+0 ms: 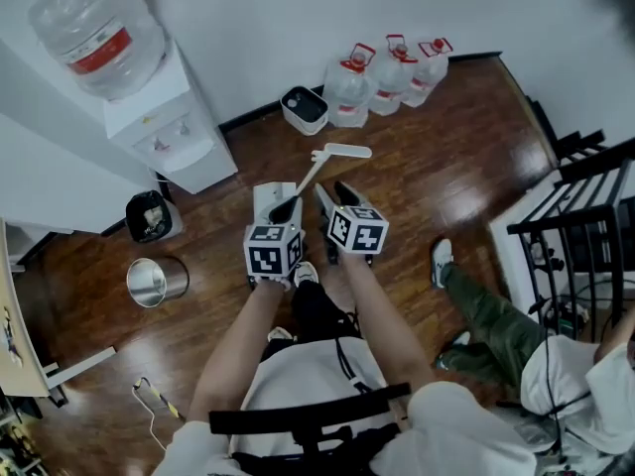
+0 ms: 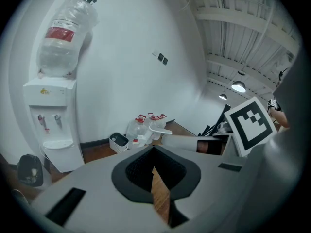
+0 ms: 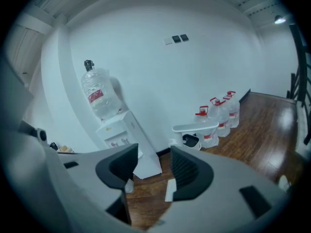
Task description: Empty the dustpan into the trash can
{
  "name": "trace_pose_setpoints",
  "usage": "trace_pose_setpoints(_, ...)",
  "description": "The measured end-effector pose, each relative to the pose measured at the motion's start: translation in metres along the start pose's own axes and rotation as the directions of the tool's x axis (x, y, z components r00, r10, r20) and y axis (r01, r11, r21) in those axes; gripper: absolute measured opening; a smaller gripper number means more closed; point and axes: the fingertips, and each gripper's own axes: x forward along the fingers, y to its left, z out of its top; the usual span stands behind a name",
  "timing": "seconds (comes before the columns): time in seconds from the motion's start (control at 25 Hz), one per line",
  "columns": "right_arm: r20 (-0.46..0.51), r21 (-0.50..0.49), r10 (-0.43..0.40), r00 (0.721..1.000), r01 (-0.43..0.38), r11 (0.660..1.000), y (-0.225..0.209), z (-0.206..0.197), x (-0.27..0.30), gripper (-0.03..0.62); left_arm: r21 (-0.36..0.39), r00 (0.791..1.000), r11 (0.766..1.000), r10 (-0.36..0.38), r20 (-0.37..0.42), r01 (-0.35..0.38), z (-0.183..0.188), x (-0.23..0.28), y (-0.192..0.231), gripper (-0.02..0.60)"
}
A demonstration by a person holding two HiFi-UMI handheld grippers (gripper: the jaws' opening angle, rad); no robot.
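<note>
A water dispenser (image 1: 169, 132) stands against the wall at the far left, with a black bin (image 1: 149, 216) at its foot and a steel trash can (image 1: 157, 281) on the wooden floor (image 1: 437, 177) nearer the person. The white dustpan (image 1: 266, 198) rests on the floor well apart from that can, its long handle (image 1: 342, 152) leaning up toward the right.

Both forearms reach forward, side by side, tilted downward. The left gripper (image 1: 285, 208) hangs over the dustpan with its jaws drawn together on nothing. Just beside it, the right gripper (image 1: 332, 198) has its jaws spread apart and empty.

By the wall sit a white bin (image 1: 305, 109) and 3 water jugs (image 1: 397, 72).
</note>
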Motion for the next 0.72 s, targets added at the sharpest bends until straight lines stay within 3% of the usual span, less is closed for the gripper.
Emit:
trace_pose_setpoints(0.28,-0.002,0.044,-0.087,0.996,0.087,0.995,-0.04,0.01,0.061,0.238,-0.023,1.0,1.0,0.008,-0.025,-0.009,0.009,0.045,0.016,-0.002)
trace_pose_setpoints(0.72,-0.035,0.074,-0.122,0.992,0.125,0.989,-0.069,0.006,0.127,0.245,-0.077,0.998,0.997,0.026,-0.06,-0.031,0.015,0.089,0.035,-0.002)
